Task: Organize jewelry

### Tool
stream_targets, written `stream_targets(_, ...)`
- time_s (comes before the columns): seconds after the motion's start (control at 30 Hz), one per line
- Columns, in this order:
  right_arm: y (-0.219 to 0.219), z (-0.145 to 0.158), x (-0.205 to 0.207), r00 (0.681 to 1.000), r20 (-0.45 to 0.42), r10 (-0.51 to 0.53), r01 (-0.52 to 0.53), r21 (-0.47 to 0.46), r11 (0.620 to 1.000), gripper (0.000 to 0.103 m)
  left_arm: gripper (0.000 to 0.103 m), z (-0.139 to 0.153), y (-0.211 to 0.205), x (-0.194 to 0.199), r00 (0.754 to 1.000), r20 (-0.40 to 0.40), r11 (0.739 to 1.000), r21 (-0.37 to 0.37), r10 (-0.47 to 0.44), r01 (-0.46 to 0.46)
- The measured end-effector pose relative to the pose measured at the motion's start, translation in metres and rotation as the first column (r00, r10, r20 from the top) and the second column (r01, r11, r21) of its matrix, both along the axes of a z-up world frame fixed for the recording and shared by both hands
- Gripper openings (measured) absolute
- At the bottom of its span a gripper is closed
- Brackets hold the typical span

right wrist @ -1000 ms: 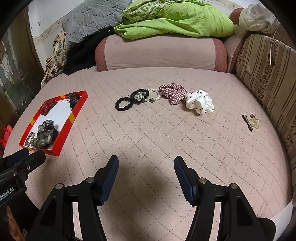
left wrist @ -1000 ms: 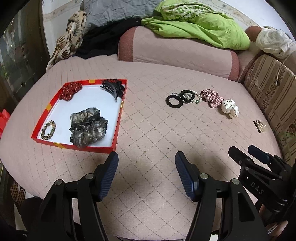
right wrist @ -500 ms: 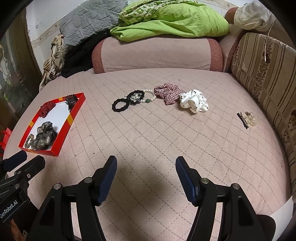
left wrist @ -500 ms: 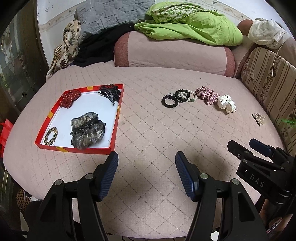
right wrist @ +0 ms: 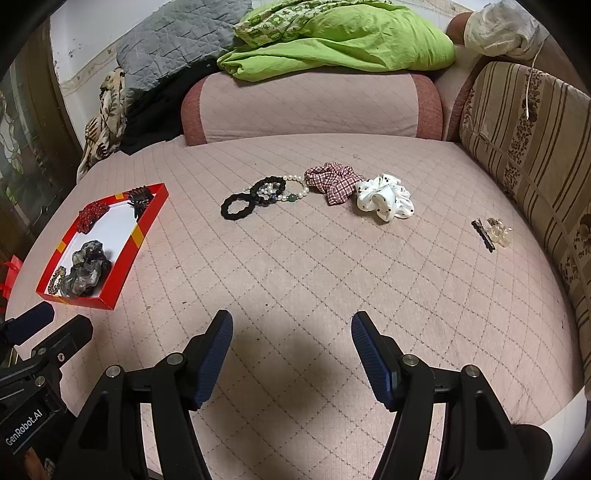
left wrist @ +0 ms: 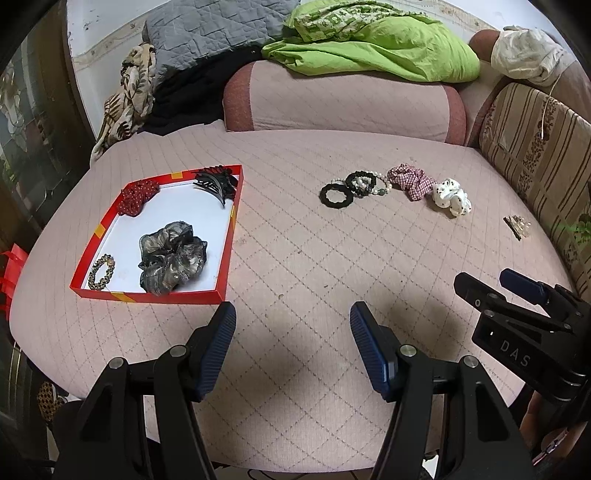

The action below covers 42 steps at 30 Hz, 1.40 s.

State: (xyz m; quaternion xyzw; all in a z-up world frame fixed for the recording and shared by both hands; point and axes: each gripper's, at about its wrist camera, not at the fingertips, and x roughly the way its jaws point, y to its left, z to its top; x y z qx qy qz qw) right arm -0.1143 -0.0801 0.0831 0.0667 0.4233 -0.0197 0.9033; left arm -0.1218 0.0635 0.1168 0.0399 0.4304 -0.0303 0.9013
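Observation:
A red tray (left wrist: 225,254) on the pink quilted bed holds a grey scrunchie (left wrist: 171,254), a red scrunchie (left wrist: 136,195), a black claw clip (left wrist: 216,182) and a beaded bracelet (left wrist: 101,271). Loose on the quilt lie a black hair tie (right wrist: 238,206), a pearl bracelet (right wrist: 295,192) under a black bead band, a plaid scrunchie (right wrist: 332,181), a white dotted scrunchie (right wrist: 384,199) and small hair pins (right wrist: 491,232). My left gripper (left wrist: 293,332) hovers open just right of the tray's near corner. My right gripper (right wrist: 291,339) hangs open over bare quilt, well short of the loose pieces.
A pink bolster (right wrist: 310,107) with a green blanket (right wrist: 332,40) closes the back. A striped cushion (right wrist: 535,140) lines the right side. Grey and patterned bedding (left wrist: 199,33) is heaped at the back left. The bed's front edge runs just under both grippers.
The left gripper has rolled slightly and drawn back a little, so the tray looks more level and farther off. The right gripper has hardly moved. Both grippers stay empty.

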Motion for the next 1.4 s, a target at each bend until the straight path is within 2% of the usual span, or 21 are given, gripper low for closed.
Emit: stream_targets(1.4,-0.008,-0.026,0.015,0.998,-0.060,-0.014,0.015,0.015,1.000,0.072,0.064,-0.035,-0.006,0.025,0.994,-0.112,0.999,0.038,-0.007,0.011)
